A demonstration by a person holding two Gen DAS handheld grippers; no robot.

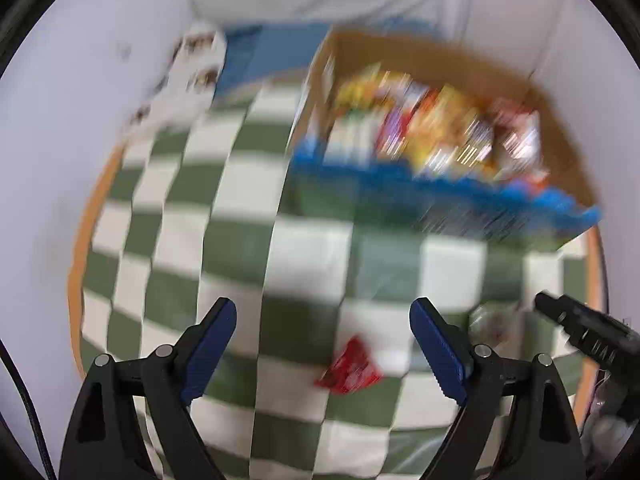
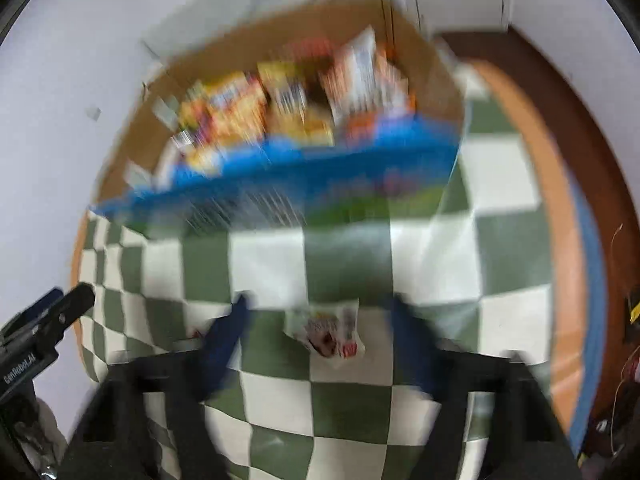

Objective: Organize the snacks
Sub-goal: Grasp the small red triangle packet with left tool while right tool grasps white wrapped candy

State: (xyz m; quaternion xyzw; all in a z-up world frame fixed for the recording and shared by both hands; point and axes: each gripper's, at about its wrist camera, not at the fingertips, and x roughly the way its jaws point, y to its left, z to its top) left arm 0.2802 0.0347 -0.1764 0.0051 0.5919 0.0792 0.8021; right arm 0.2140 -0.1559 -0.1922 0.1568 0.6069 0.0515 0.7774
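Snacks (image 1: 436, 128) fill an open cardboard box (image 1: 440, 52) with a blue front, standing at the far side of a round surface (image 1: 76, 248) under a green-and-white checked cloth (image 1: 224, 208). In the left wrist view, the left claw (image 1: 323, 344) hangs wide open and empty above a red packet (image 1: 349, 366) lying on the cloth; white walls stand behind.

In the right wrist view, blurred, the right claw (image 2: 318, 344) brackets a white snack packet (image 2: 326, 332) on the cloth, jaws apart, no contact discernible. Dark brown floor (image 2: 568, 92) shows at right.
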